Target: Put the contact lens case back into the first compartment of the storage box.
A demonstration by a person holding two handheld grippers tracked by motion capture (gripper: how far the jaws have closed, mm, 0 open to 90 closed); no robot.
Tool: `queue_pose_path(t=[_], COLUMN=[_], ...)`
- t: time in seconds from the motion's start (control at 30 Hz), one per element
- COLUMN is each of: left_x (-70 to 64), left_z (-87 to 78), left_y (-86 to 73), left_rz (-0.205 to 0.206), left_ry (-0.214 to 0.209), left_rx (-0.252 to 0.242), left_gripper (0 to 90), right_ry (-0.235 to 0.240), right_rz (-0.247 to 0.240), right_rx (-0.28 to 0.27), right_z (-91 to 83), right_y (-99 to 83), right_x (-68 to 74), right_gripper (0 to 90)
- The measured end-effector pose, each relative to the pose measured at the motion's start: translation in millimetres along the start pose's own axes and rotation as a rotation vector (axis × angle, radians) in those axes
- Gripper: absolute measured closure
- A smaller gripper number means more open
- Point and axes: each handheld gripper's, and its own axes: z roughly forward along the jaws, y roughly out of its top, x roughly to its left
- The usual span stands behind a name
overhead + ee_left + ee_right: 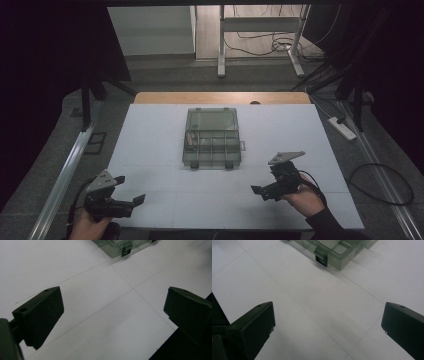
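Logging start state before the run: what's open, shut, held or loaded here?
Box: lid open, standing up at the back; something in the far-left compartment, the rest look empty.
Latches: undone.
Left gripper: open, holding nothing.
Right gripper: open, holding nothing.

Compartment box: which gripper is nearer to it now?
Right. The right gripper sits just off the box's near right corner; the left gripper is farther, toward the table's near left.

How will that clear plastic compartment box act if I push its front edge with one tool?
The clear plastic compartment box looks thin-walled and mostly empty, so probably light; it would likely slide on the smooth white table surface rather than tip, being low and flat. Its lid stands open at the back, so a push may rattle or swing it.
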Motion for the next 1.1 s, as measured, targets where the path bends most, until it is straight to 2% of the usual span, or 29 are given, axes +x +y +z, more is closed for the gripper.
queue_pose_path(t=[0.4,1.1], left_x=[-0.1,-0.5], left_z=[0.0,0.3], left_y=[0.1,0.2], left_rz=[-0.001,0.001], left_ry=[0.001,0.007], left_rx=[0.001,0.004], left_gripper=[2.7,2.8], right_ry=[-0.045,-0.097], right_rz=[0.045,0.116], right_rx=[-0.006,-0.029], right_z=[-19.1,-45.5], right_y=[-20.2,-50.1], right_x=[-8.3,-15.7], right_gripper=[0.0,0.0])
